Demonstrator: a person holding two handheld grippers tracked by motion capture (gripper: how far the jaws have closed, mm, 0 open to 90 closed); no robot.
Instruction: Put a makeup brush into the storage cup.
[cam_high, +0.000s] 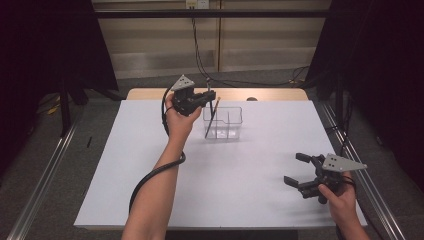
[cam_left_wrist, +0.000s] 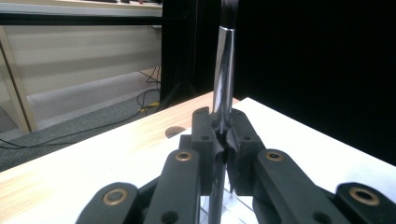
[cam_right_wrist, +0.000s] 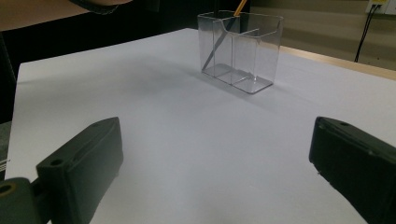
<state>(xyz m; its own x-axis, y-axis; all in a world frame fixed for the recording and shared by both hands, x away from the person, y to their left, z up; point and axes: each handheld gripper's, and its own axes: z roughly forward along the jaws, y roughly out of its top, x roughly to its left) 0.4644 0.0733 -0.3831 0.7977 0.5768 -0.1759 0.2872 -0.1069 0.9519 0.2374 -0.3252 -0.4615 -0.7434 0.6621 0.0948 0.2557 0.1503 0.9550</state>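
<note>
My left gripper is held over the left end of a clear divided organizer at the table's far middle. It is shut on a brush with a silver ferrule and dark bristles pointing up; the brush handle runs down toward the organizer. A thin stick with an orange top leans inside the organizer's left compartment. My right gripper hovers open and holds nothing near the table's front right corner, aimed at the organizer.
A white sheet covers most of the wooden table. The table's right edge lies close to my right hand. Black cables trail across the floor beyond the table.
</note>
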